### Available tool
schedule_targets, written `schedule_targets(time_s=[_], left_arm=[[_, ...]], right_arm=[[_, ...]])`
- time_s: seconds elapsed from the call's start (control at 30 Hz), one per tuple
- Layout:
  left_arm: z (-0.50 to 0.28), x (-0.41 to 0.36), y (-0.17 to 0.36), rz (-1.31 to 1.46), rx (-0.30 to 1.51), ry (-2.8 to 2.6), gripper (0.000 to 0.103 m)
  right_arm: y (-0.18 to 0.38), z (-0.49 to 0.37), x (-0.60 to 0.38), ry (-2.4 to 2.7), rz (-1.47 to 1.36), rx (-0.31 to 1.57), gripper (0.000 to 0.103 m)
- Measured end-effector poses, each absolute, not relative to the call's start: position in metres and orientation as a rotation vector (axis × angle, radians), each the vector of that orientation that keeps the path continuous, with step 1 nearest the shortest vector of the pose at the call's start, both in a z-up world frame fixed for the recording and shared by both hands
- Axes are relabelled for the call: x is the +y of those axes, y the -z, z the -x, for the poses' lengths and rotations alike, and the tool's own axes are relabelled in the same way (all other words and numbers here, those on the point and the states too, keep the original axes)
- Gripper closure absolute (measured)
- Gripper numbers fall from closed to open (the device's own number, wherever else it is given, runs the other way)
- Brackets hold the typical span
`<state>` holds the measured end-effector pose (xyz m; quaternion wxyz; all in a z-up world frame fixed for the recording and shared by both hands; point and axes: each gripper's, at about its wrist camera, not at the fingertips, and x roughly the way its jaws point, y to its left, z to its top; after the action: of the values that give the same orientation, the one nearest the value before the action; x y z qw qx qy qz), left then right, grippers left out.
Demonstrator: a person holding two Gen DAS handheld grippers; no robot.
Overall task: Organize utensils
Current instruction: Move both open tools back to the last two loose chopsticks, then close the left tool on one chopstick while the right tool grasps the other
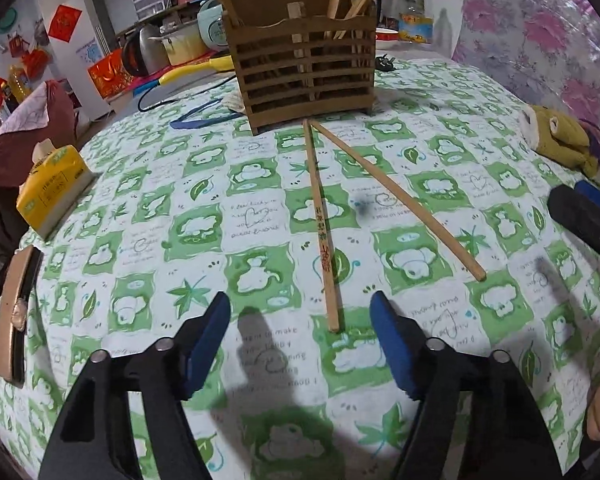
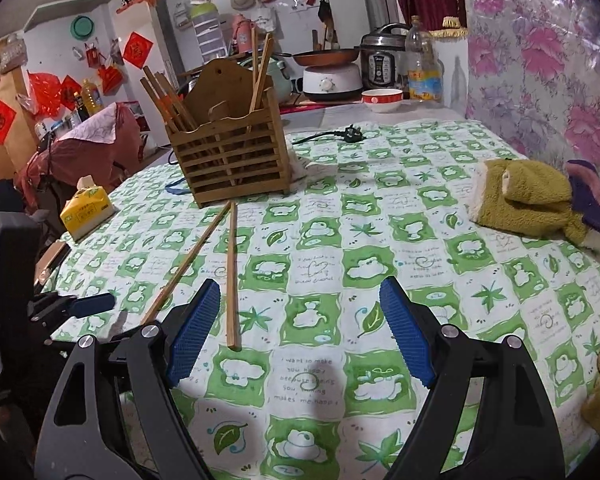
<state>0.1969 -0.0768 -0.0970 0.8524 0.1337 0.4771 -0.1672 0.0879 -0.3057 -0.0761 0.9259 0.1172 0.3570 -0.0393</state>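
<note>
Our left claw (image 1: 300,344) hangs wide open with nothing between its blue pads, low over the green-checked cloth of the bench (image 1: 440,92), and the near end of the printed chopstick (image 1: 323,232) lies just ahead of the gap. Our right claw (image 2: 300,324) is likewise spread wide and empty, with the plain chopstick (image 2: 232,276) ending just inside its left pad. The two sticks lie loose on the cloth, tips close together at the foot of the slatted wooden holder (image 1: 306,76) and fanning apart toward us. We judge the step in hand to be the approach before a pick: neither stick is gripped yet, and the holder already carries several others standing in its two compartments. The next move calls for lowering one claw so its pads straddle a thin stick lying flat, closing squarely across it, then tipping it upright over the holder. The left view shows the red lettering on the printed stick and a sliver of the right claw at its edge; the right view shows the holder's raised back panel, the olive plush cloth (image 2: 528,196) and what may be a plug (image 2: 350,135) beyond, though it is small.
</note>
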Motion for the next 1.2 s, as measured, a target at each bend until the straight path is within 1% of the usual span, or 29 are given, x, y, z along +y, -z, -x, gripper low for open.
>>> schedule_targets(time_s=[0.07,0.1,0.13,0.17,0.2,0.23,0.27,0.6,0.8,0.83,0.9,0.97,1.03,1.2], left_arm=[[-0.203,-0.076,0.099,-0.264,1.021,0.369,0.048],[-0.204,-0.076,0.099,-0.251,1.024,0.38,0.052],[-0.206,-0.076,0.099,-0.243,1.027,0.387,0.06],[-0.207,-0.074,0.099,-0.23,1.028,0.397,0.072],[-0.207,-0.074,0.099,-0.226,1.026,0.4,0.079],[-0.205,-0.073,0.099,-0.227,1.023,0.404,0.091],[-0.204,-0.072,0.098,-0.23,1.021,0.404,0.097],[-0.19,-0.019,0.095,-0.198,1.027,0.336,0.097],[-0.191,-0.015,0.094,-0.194,1.021,0.318,0.095],[-0.191,-0.015,0.094,-0.196,1.02,0.319,0.095],[-0.19,-0.015,0.094,-0.195,1.02,0.323,0.092],[-0.191,-0.013,0.094,-0.187,1.022,0.328,0.082],[-0.192,-0.011,0.094,-0.176,1.025,0.328,0.076],[-0.192,-0.011,0.094,-0.167,1.028,0.335,0.074]], right_arm=[[0.077,-0.088,-0.308,0.074,-0.252,0.735,0.023],[0.077,-0.088,-0.309,0.07,-0.261,0.737,0.023],[0.078,-0.089,-0.309,0.068,-0.266,0.738,0.023],[0.078,-0.089,-0.31,0.067,-0.271,0.739,0.023],[0.079,-0.089,-0.31,0.065,-0.274,0.74,0.023],[0.079,-0.089,-0.31,0.064,-0.275,0.741,0.023],[0.079,-0.089,-0.31,0.065,-0.273,0.74,0.023],[0.081,-0.094,-0.303,0.042,-0.235,0.767,0.023],[0.083,-0.098,-0.28,-0.033,-0.137,0.815,0.024],[0.084,-0.1,-0.275,-0.048,-0.122,0.828,0.026],[0.088,-0.103,-0.267,-0.076,-0.088,0.862,0.034],[0.091,-0.105,-0.263,-0.093,-0.073,0.884,0.04],[0.094,-0.107,-0.26,-0.103,-0.063,0.903,0.044],[0.099,-0.109,-0.251,-0.12,-0.03,0.936,0.051]])
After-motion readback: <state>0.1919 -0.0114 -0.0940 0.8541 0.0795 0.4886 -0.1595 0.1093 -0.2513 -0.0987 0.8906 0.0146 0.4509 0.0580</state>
